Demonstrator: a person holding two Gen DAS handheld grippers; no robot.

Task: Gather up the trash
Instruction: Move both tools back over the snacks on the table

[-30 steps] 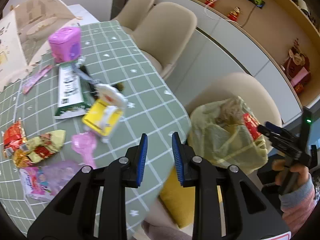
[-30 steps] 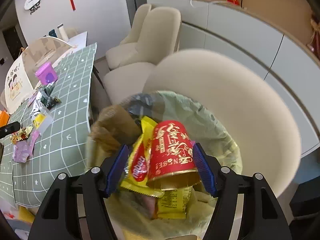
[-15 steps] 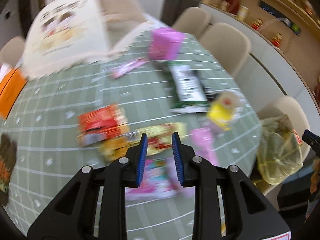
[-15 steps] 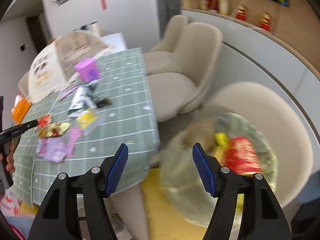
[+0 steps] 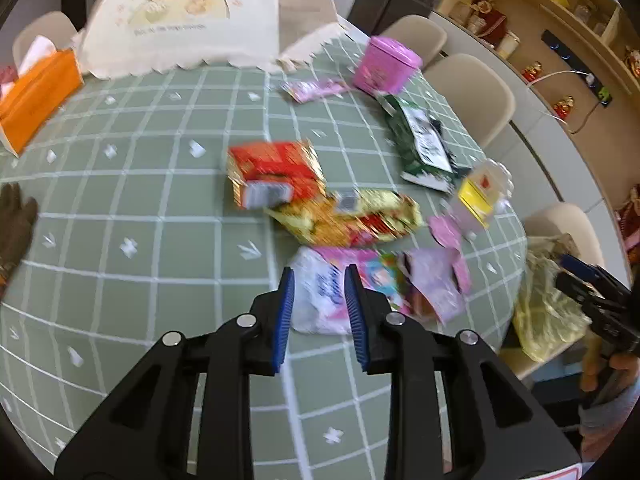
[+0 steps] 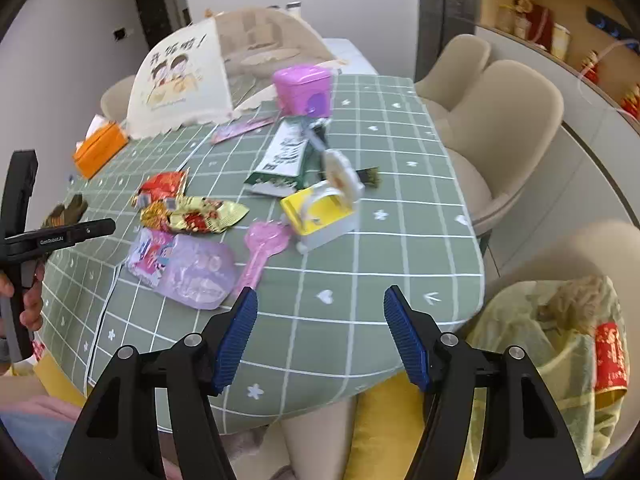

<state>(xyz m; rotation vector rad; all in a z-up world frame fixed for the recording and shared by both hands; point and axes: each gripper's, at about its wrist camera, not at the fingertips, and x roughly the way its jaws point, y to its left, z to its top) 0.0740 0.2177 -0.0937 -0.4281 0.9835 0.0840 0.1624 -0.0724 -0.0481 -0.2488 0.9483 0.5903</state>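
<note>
1. Overhead, the left gripper (image 5: 318,312) hung above the green checked tablecloth (image 5: 132,208), its jaws narrowly parted with nothing pressed between them; they had just been opening a little.
2. Beneath its fingertips lay a pink-and-white wrapper (image 5: 340,284), with a crumpled gold wrapper (image 5: 352,216) and a red-and-gold packet (image 5: 276,176) just beyond.
3. Farther along sat a green-and-white pouch (image 5: 424,144), a yellow box (image 5: 480,196) and a pink tin (image 5: 386,65).
4. Meanwhile, the right gripper (image 6: 320,336) stood wide open and empty over the table's near edge.
5. Off the table, a translucent yellow trash bag (image 6: 560,360) rested on a beige chair (image 6: 592,252), a red cup (image 6: 610,356) visible inside.
</note>
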